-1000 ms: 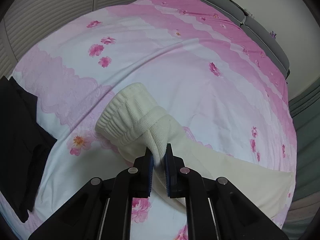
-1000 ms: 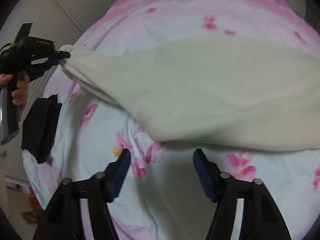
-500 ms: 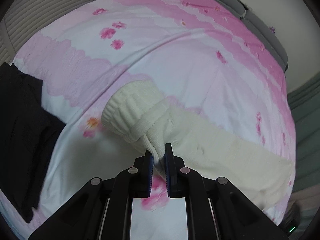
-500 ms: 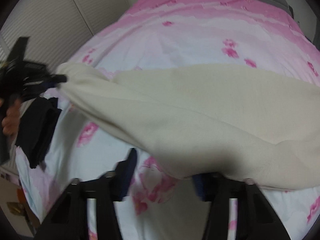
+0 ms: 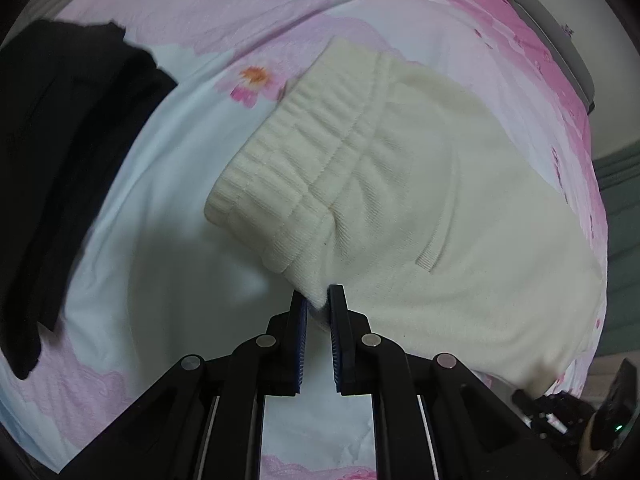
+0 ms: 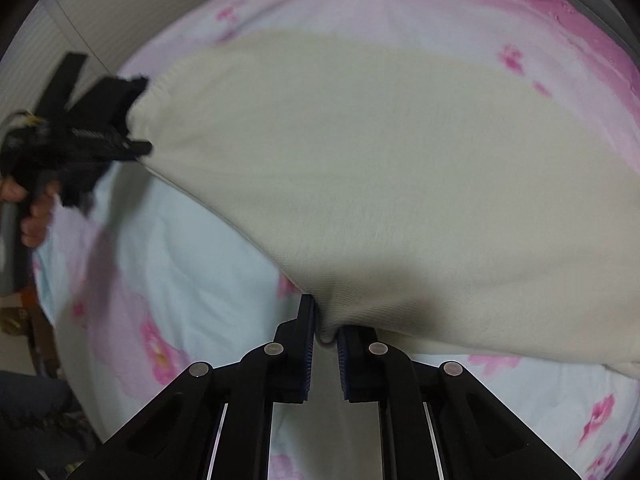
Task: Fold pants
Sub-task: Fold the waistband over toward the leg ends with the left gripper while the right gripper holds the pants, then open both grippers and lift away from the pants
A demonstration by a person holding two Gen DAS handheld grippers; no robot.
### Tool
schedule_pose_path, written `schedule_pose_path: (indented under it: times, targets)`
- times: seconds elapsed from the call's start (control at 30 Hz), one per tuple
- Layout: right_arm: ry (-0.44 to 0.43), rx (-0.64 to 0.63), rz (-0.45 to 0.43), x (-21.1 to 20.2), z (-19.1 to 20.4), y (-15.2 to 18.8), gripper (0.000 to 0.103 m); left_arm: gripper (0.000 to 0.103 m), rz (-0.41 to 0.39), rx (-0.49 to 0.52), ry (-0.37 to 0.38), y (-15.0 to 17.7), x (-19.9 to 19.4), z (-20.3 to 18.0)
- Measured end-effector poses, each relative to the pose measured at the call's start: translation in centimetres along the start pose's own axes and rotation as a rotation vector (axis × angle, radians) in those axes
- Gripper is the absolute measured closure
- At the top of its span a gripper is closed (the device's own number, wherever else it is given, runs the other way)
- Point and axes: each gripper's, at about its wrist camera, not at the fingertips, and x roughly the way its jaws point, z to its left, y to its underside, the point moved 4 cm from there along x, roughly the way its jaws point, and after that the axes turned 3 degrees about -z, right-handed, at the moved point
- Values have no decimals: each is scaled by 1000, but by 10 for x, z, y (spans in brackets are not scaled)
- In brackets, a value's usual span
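Cream knit pants [image 5: 420,208] lie spread over a pink floral bedspread [image 5: 192,160], ribbed waistband [image 5: 296,148] toward the left. My left gripper [image 5: 318,300] is shut on the pants' edge just below the waistband. My right gripper [image 6: 325,320] is shut on the near edge of the pants [image 6: 380,168] farther along. In the right wrist view the left gripper [image 6: 136,148] shows at the far left, held by a hand, pinching the waist end. The cloth stretches between the two grippers.
A black garment [image 5: 60,152] lies at the bed's left side. A grey headboard [image 5: 560,40] runs along the far right. A slatted closet door [image 6: 80,20] stands behind the bed. The bed's near edge is below both grippers.
My right gripper was open below the pants; it moved forward and closed on their near edge. My left gripper kept its grip and pulled the waist end nearer, and the pants now lie flatter.
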Motion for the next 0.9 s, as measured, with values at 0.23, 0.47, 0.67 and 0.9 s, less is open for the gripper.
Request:
schedule_pose_path:
  times: [0.23, 0.47, 0.67, 0.9]
  targets:
    - [39, 53, 17, 1, -4, 7, 75, 57, -41, 92, -163, 8, -29, 6]
    - [120, 151, -118, -89, -7, 31, 47, 40, -192, 433, -295, 41, -124, -37]
    - [215, 241, -304, -199, -11, 53, 43, 36, -264, 588, -196, 84, -185, -110]
    - [323, 362, -447, -303, -64, 97, 43, 35, -295, 667, -117, 136, -217, -202]
